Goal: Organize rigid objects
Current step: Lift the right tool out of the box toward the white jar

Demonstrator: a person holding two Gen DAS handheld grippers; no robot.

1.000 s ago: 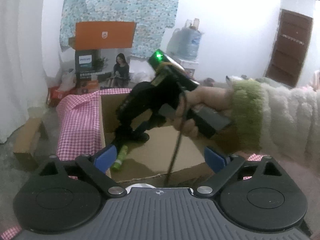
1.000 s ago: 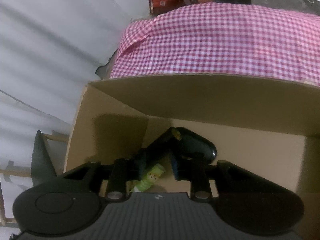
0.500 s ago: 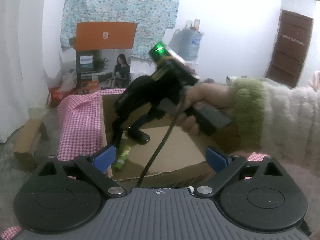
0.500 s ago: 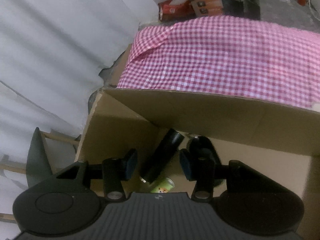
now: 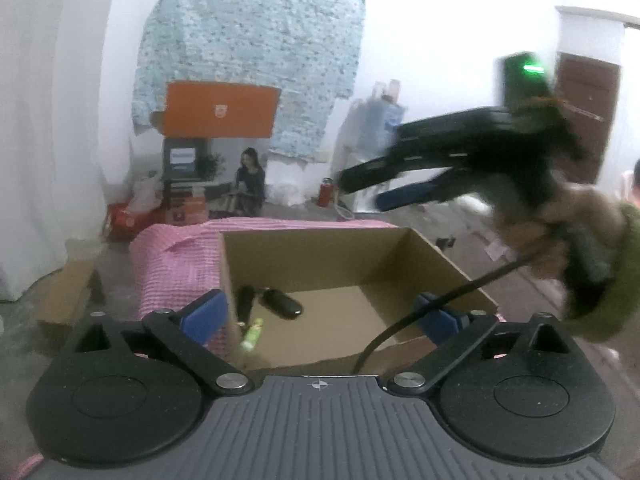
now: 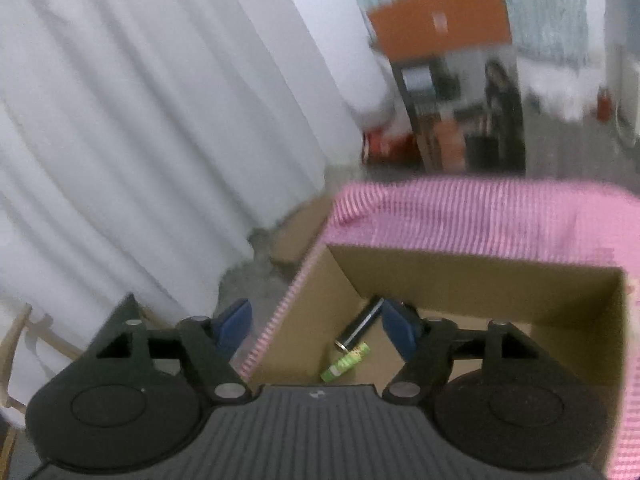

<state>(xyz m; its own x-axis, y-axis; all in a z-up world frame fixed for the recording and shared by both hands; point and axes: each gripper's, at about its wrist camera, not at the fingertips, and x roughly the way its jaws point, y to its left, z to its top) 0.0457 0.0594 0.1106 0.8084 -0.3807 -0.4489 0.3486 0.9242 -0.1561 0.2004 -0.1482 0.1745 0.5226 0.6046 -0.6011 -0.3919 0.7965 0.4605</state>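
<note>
Two grippers were in view, neither holding anything. The left gripper point(image 5: 320, 314) hung near the box's 6 o'clock rim with its jaws spread wide. The right gripper point(image 6: 316, 322) stood above the box with its jaws likewise wide and empty, its image blurred.

Count inside the cardboard box point(image 5: 440, 264), nearest first: one small green tube point(image 5: 252, 332) at the 7 o'clock corner; one black cylinder point(image 5: 244, 300) just beyond it, against the 9 o'clock wall; one black oval object point(image 5: 280, 303) just beside the cylinder toward the centre. Three rigid items in all, grouped in one corner, the rest of the floor bare. Whether the tube touched the cylinder could not be told.

One box sat on one surface covered by a pink checked cloth point(image 5: 176, 256), which extended toward 10 o'clock.

Judgement: a deposit appeared complete and the next item had to be fetched. No loose item was visible outside the box. To do this well, the right gripper should be carried clear of the box walls with jaws kept wide, and the next piece set down in the bare half toward 3 o'clock so the corner group is not disturbed.
</note>
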